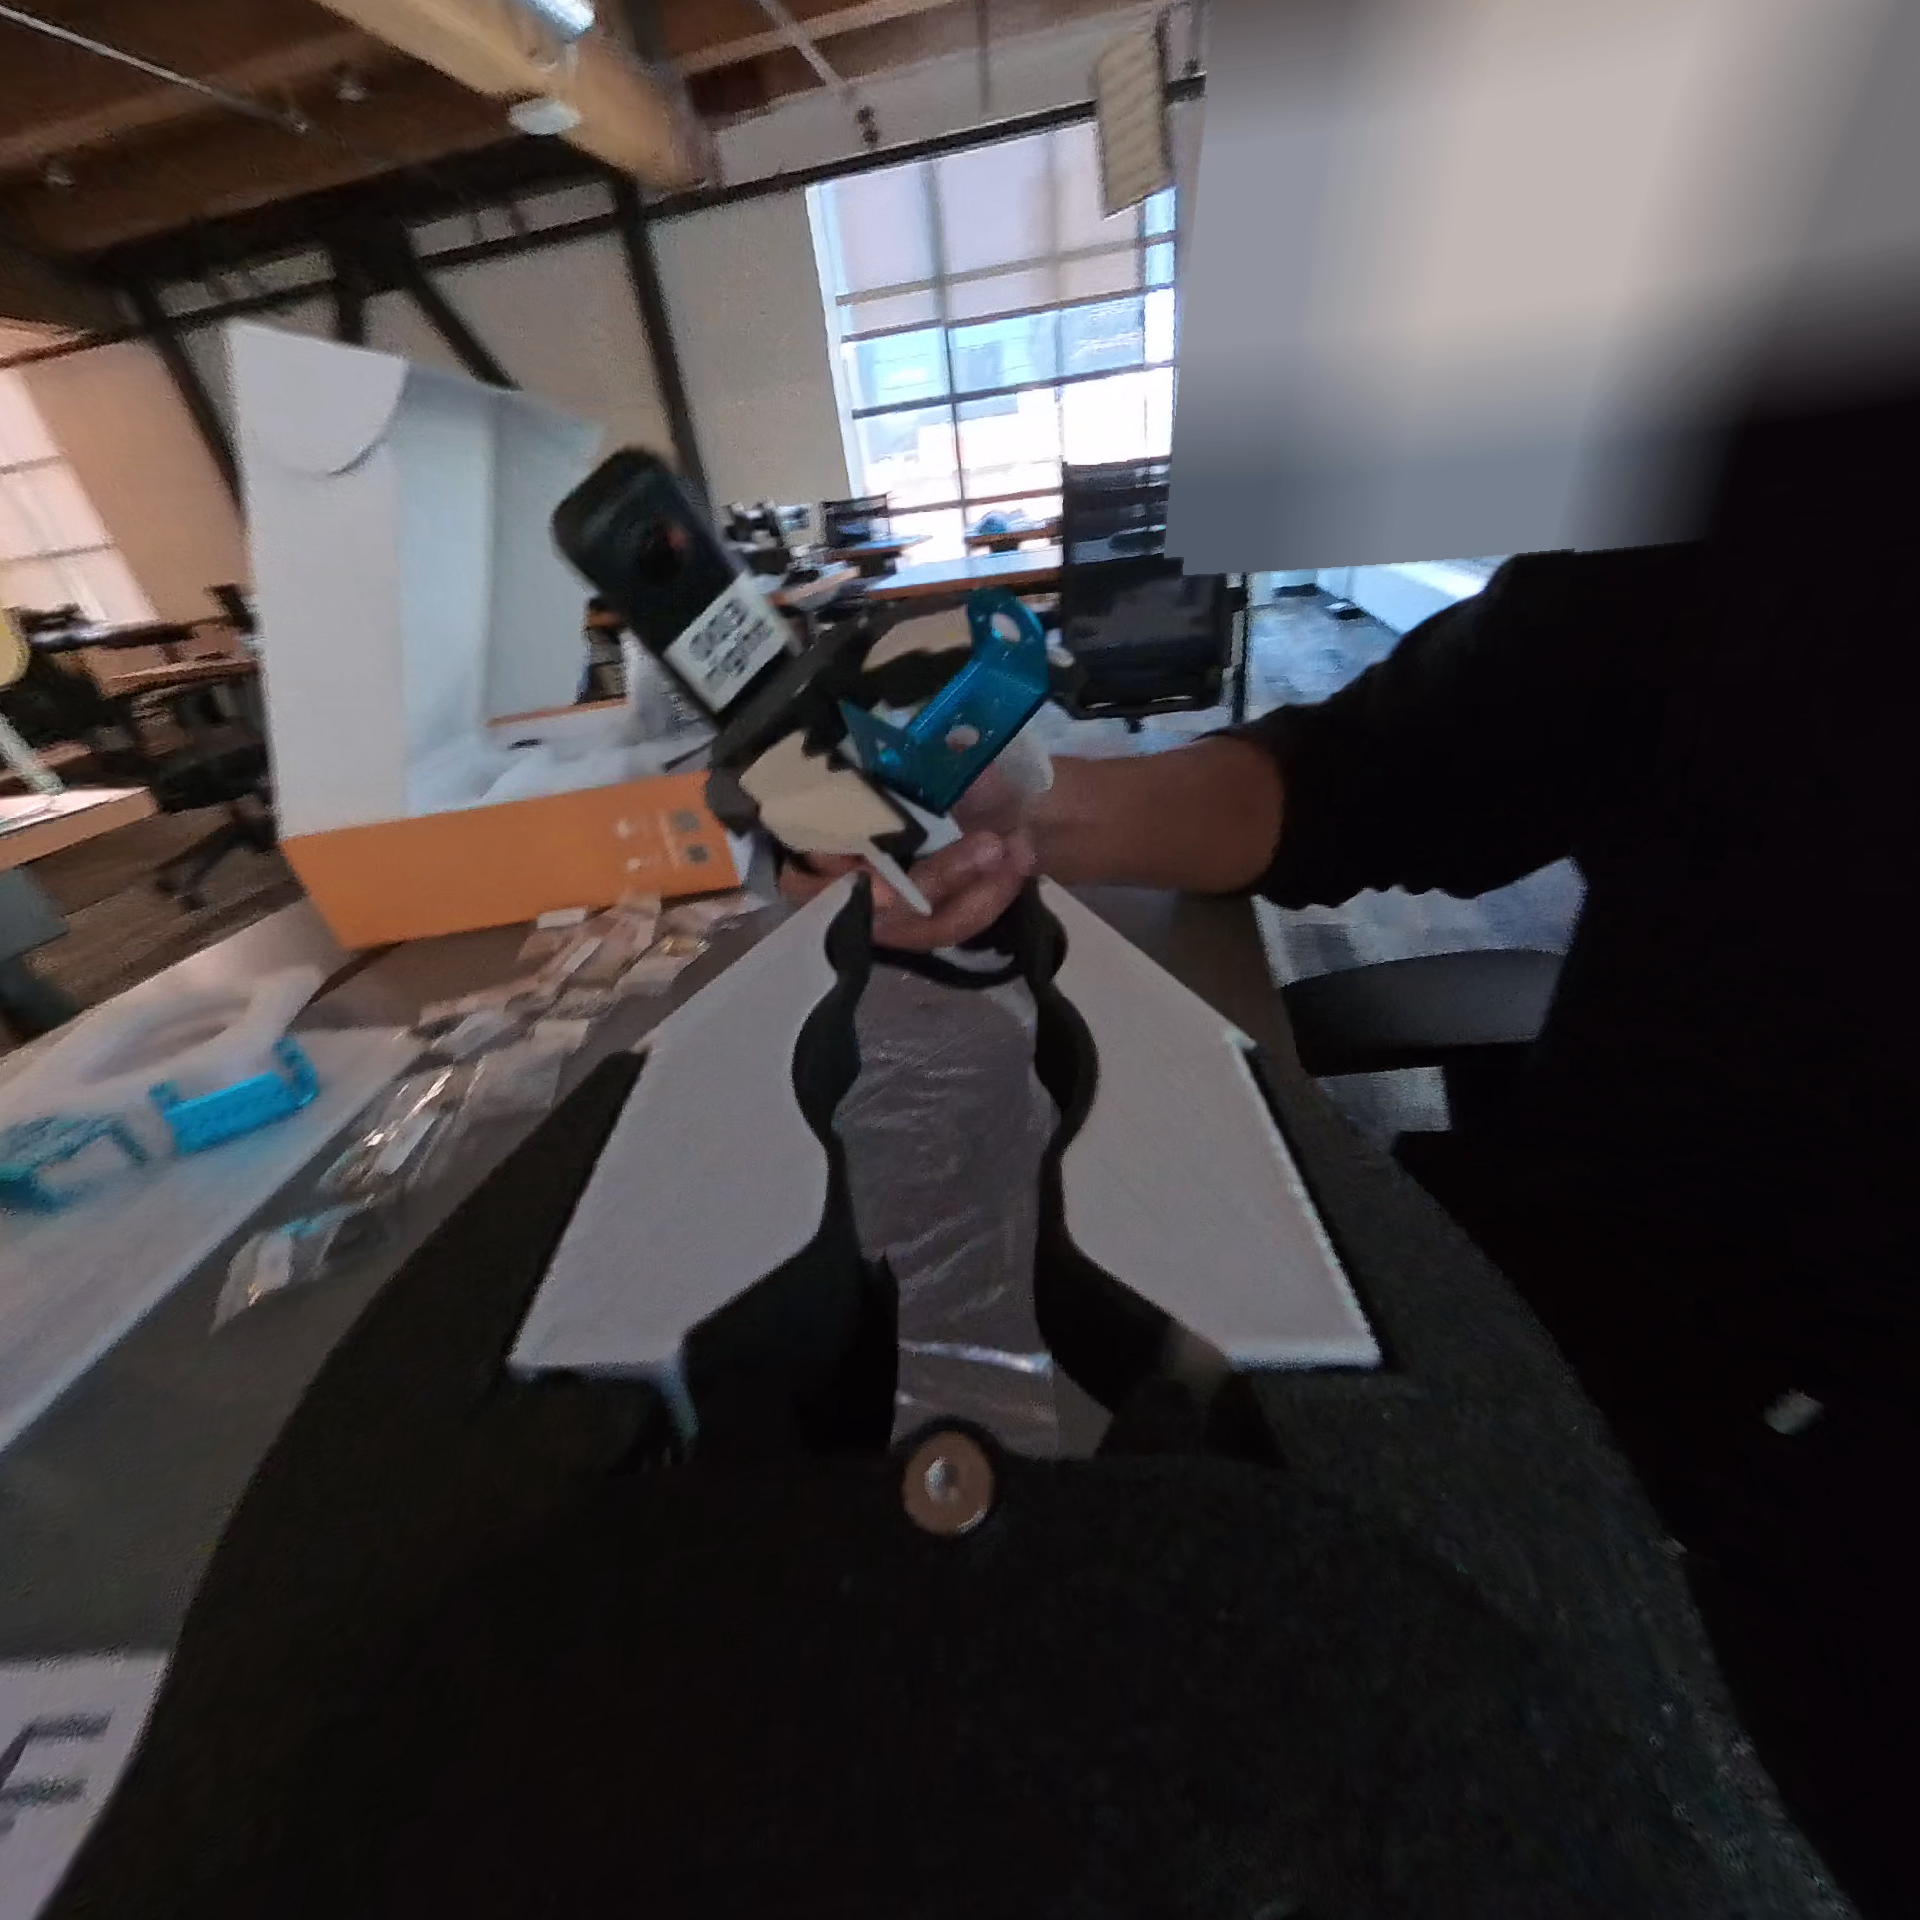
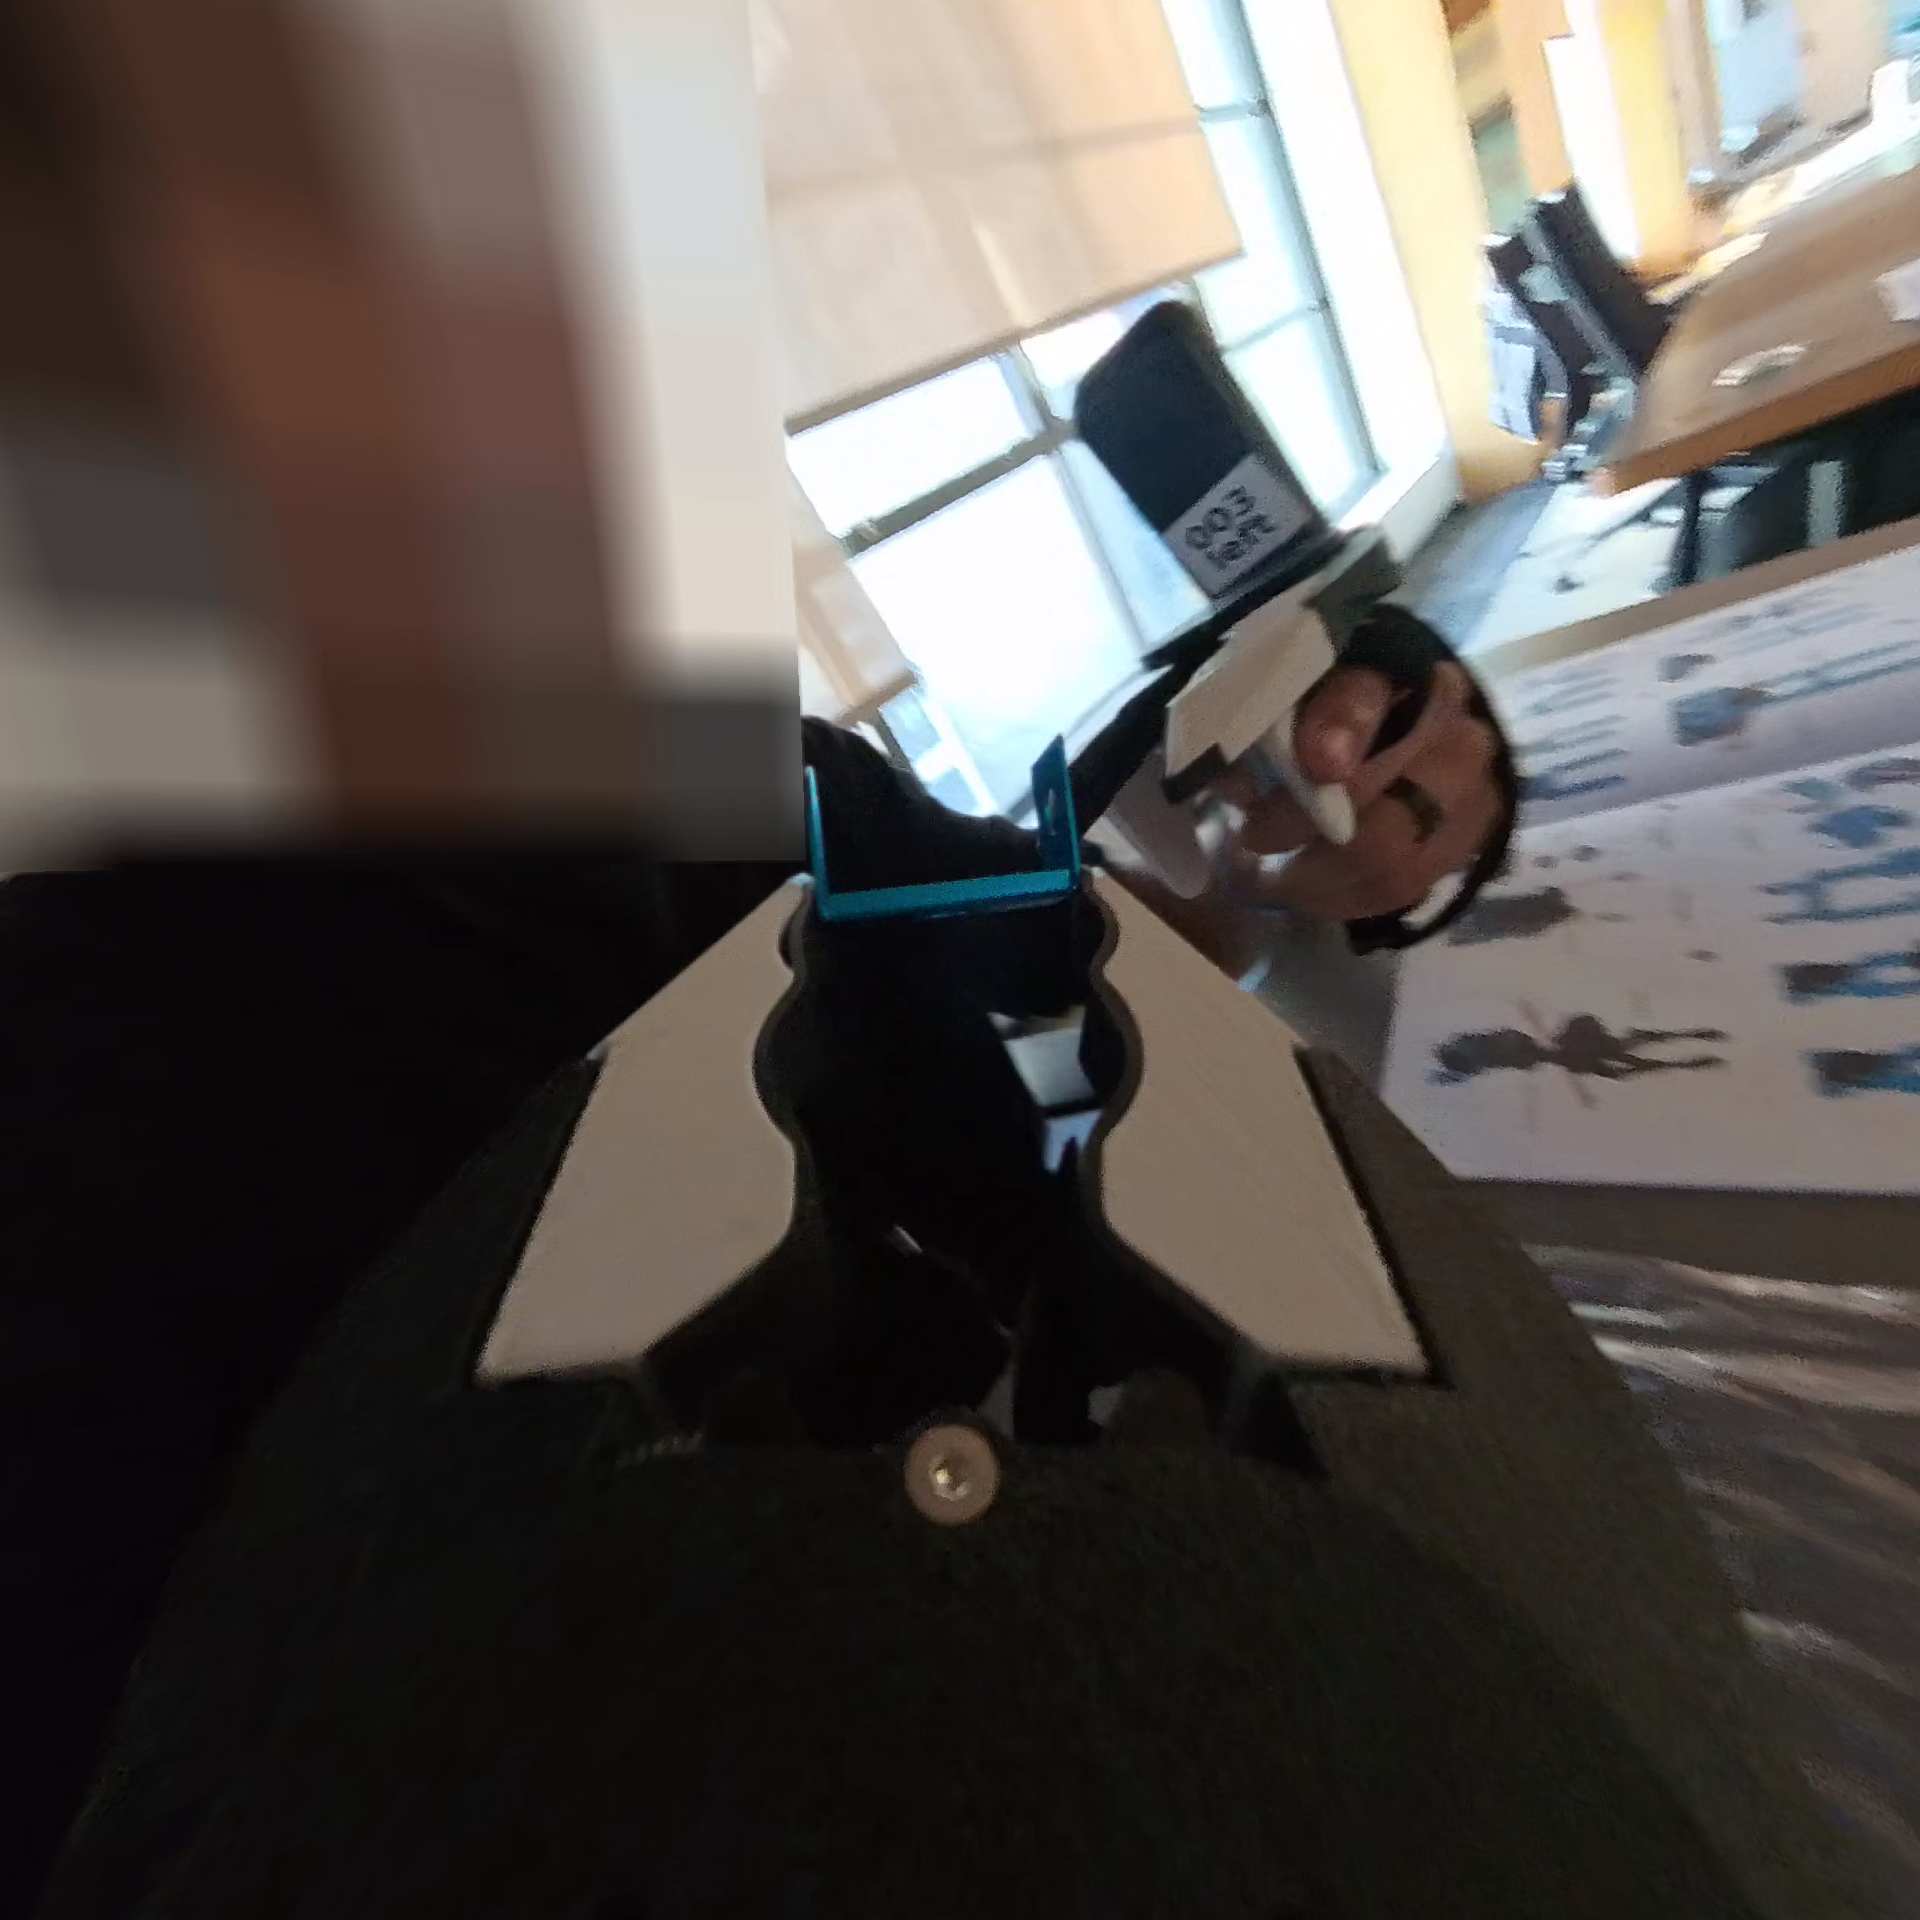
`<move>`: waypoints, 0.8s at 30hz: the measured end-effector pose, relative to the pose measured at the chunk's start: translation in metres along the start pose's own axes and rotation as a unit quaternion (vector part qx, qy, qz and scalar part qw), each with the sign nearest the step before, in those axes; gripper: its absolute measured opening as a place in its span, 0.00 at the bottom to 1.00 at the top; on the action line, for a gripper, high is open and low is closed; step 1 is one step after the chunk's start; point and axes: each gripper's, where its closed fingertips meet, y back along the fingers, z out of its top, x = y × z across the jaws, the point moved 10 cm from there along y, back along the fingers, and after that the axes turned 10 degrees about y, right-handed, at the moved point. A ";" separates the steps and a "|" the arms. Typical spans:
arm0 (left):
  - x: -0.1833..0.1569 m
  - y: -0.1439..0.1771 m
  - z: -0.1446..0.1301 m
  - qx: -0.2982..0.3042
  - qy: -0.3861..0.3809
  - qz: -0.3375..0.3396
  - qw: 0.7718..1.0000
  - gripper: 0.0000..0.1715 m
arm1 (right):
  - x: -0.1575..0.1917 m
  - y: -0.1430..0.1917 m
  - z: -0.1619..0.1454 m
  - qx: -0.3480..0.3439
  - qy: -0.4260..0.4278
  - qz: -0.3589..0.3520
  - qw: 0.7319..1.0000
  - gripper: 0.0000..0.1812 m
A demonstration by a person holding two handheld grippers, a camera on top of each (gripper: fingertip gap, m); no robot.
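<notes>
My right tool (image 2: 945,899) grips a blue U-shaped metal bracket (image 2: 940,896) across its flat base, 1 tip pressed at each end of that base, the bracket's 2 side walls standing up and away from the tips toward the window. Seen from my left tool's camera, the same right tool (image 1: 914,753) is raised above the counter (image 1: 156,1392) in my hand (image 1: 961,868), tilted, the bracket (image 1: 961,717) jutting from its tips with round holes showing in its face, and a black camera (image 1: 649,566) bearing a white coded sticker sits on top of it.

My left tool (image 1: 951,914) stands narrowly parted and carries nothing; its tips point at the hand just below the bracket, near it, though I cannot tell whether they touch it. Clear plastic wrap lies on the counter under the gap between them.

From the right camera, my left tool (image 2: 1226,717) is up and to the right of the bracket, held in my other hand (image 2: 1403,790), with a black camera and white sticker on top; its tips are out of clear sight there.

Left of the bracket and well apart from it, 2 more blue brackets (image 1: 234,1101) lie on a white foam sheet (image 1: 125,1247) on the counter. Small clear bags of parts (image 1: 582,987) are scattered between that sheet and an open orange-and-white box (image 1: 499,862), which stands behind and left of the bracket. A printed white sheet (image 2: 1683,935) covers the counter to the right of my left tool.
</notes>
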 end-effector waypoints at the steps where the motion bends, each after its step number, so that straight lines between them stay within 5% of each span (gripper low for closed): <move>1: 0.001 -0.003 0.007 0.000 0.001 -0.016 1.000 0.20 | 0.001 0.000 0.000 -0.015 -0.013 0.024 1.000 0.25; 6: 0.007 -0.035 0.034 0.023 -0.038 -0.069 0.997 0.37 | 0.005 -0.004 -0.004 -0.054 -0.058 0.110 0.991 0.25; 12: -0.012 -0.070 0.039 0.078 -0.131 -0.129 0.980 0.21 | 0.011 -0.008 -0.009 -0.029 -0.058 0.136 0.989 0.25; 24: -0.008 -0.082 0.031 0.124 -0.124 -0.140 0.975 0.14 | 0.011 0.002 -0.011 -0.018 -0.051 0.125 0.991 0.26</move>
